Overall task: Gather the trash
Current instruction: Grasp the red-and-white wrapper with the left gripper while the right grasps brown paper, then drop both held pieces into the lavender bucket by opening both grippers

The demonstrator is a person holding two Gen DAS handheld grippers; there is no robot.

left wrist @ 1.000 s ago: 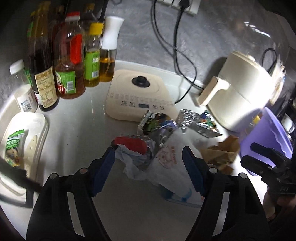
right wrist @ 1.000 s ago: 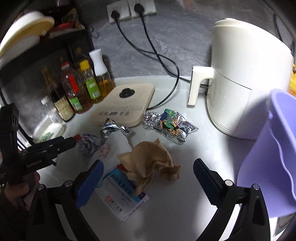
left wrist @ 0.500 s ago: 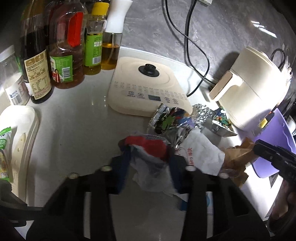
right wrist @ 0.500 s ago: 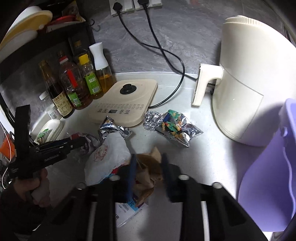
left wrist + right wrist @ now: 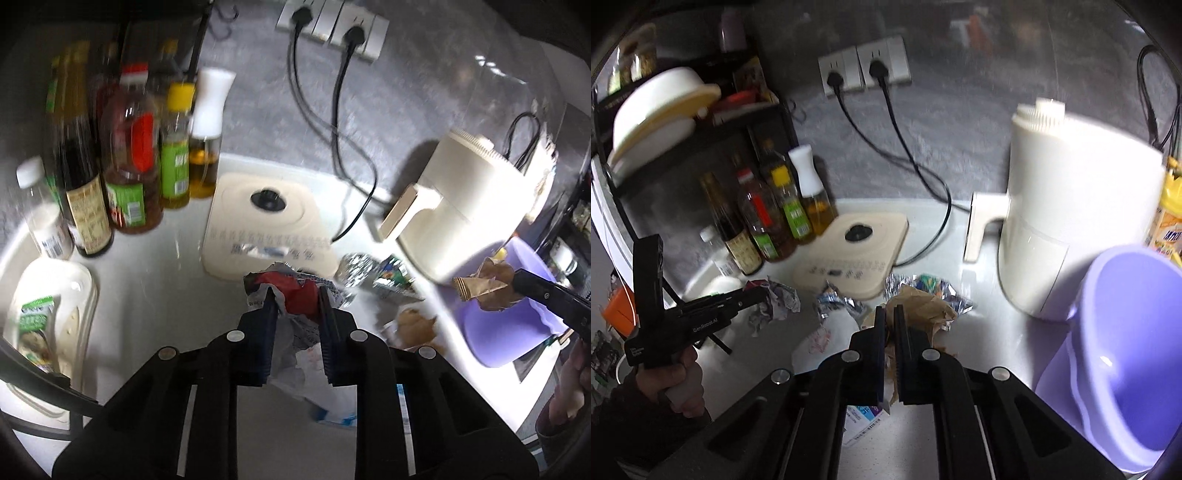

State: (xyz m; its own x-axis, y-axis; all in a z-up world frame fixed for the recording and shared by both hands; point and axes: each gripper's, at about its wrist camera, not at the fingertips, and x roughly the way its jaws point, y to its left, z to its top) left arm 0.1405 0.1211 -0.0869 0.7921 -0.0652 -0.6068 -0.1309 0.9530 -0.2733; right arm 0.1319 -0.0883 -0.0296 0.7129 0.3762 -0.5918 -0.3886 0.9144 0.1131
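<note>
A crumpled red-and-white wrapper (image 5: pixel 295 291) hangs above the counter between the pads of my left gripper (image 5: pixel 296 295), whose jaws are still closing on it. From the right wrist view the same left gripper (image 5: pixel 757 293) holds that wrapper (image 5: pixel 777 299) up at the left. My right gripper (image 5: pixel 890 312) is shut on a crumpled brown paper bag (image 5: pixel 923 301), lifted off the counter. The left wrist view shows the brown paper (image 5: pixel 484 286) in front of the purple bin (image 5: pixel 509 332). The bin (image 5: pixel 1126 350) stands at the right.
A foil wrapper (image 5: pixel 834 301), a green snack packet (image 5: pixel 931 286), a white paper bag (image 5: pixel 827 332) and a printed leaflet (image 5: pixel 864 417) lie on the counter. Behind are an induction cooker (image 5: pixel 857 251), sauce bottles (image 5: pixel 768 221), a cream air fryer (image 5: pixel 1071 221) and power cords (image 5: pixel 923 177).
Both grippers went from wide open to closed, the left on the red-and-white wrapper, the right on the brown paper bag. Both have risen with their pieces off the counter.
</note>
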